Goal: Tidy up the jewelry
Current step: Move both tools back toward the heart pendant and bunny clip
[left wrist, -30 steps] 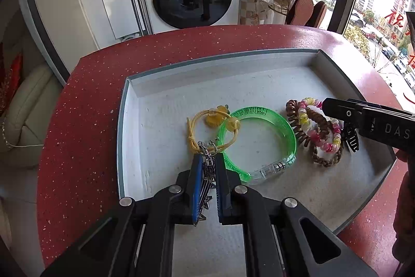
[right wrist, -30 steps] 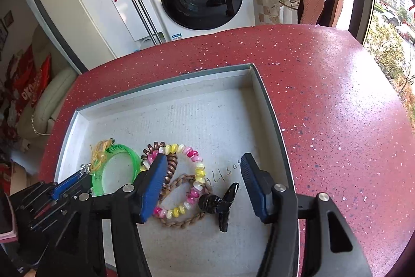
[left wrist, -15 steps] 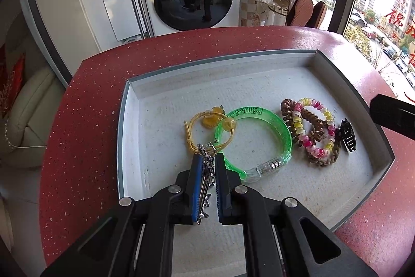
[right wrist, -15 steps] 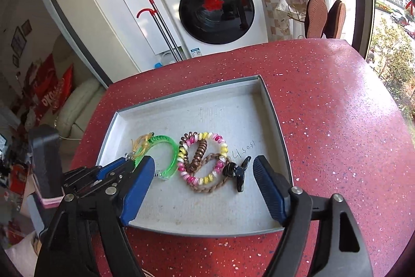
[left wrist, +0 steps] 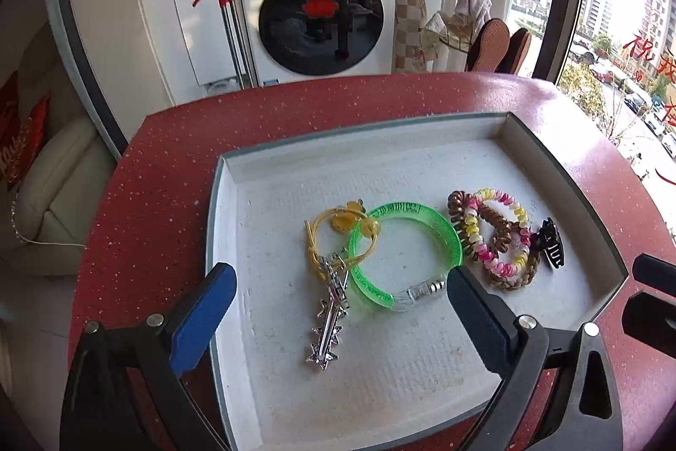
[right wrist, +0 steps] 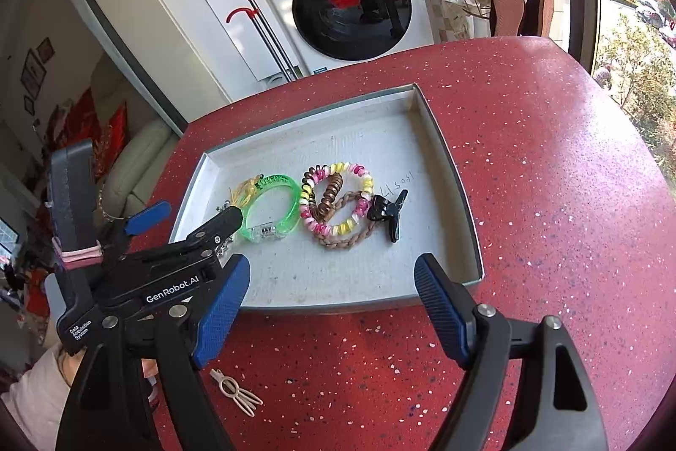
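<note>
A grey tray (left wrist: 228, 206) (right wrist: 448, 172) on the red table holds a silver spiky hair clip (left wrist: 329, 318), a yellow cord tie (left wrist: 333, 231), a green bangle (left wrist: 405, 252) (right wrist: 270, 206), coiled and braided hair ties (left wrist: 494, 239) (right wrist: 333, 206) and a black claw clip (left wrist: 551, 244) (right wrist: 388, 212). My left gripper (left wrist: 338, 320) (right wrist: 198, 212) is open and empty over the silver clip. My right gripper (right wrist: 329, 307) is open and empty above the table, in front of the tray's near edge.
A beige hair clip (right wrist: 234, 392) lies on the red table (right wrist: 549, 197) in front of the tray. A washing machine (left wrist: 312, 3) and a mop stand beyond the table's far edge. A cream sofa (left wrist: 50, 189) is at the left.
My left gripper has opened and let go of the silver clip, which now lies in the tray. My right gripper has pulled back from the tray to the table in front of it.
</note>
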`<move>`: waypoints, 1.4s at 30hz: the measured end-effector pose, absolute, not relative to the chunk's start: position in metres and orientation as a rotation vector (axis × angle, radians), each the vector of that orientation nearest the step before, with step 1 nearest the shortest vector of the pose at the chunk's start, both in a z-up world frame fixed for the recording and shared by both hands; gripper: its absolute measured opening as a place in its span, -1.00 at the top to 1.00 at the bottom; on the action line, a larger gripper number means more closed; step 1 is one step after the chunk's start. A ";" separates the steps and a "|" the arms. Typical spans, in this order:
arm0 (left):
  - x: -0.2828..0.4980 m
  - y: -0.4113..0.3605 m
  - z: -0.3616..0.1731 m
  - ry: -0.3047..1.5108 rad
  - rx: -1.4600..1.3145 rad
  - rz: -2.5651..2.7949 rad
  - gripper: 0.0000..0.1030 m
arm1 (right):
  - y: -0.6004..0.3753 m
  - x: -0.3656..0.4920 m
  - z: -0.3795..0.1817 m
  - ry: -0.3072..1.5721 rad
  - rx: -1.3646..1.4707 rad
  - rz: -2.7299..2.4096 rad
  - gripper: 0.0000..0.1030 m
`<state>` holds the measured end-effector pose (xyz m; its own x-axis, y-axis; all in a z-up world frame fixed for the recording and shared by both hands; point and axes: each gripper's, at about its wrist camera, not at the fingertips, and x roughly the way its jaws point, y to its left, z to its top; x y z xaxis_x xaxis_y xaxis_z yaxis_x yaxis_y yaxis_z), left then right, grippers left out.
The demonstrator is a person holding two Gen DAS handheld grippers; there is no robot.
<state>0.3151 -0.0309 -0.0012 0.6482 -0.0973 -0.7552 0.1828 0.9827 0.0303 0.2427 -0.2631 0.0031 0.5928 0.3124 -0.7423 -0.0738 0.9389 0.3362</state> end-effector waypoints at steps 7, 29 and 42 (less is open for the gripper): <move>0.309 -0.025 0.016 0.824 0.109 -0.149 -1.00 | -0.262 0.220 0.009 0.860 0.258 0.211 -1.00; 0.209 0.041 0.020 0.827 -0.001 -0.042 -1.00 | -0.245 0.130 -0.013 0.952 0.155 0.257 -1.00; 0.172 0.036 -0.024 0.983 -0.060 -0.129 -1.00 | -0.233 0.087 -0.035 0.972 0.050 0.286 -1.00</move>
<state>0.1720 0.0361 -0.0242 0.5477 -0.1360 -0.8255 0.0820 0.9907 -0.1088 0.0871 -0.2326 -0.0349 0.5296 0.2614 -0.8070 -0.2168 0.9615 0.1691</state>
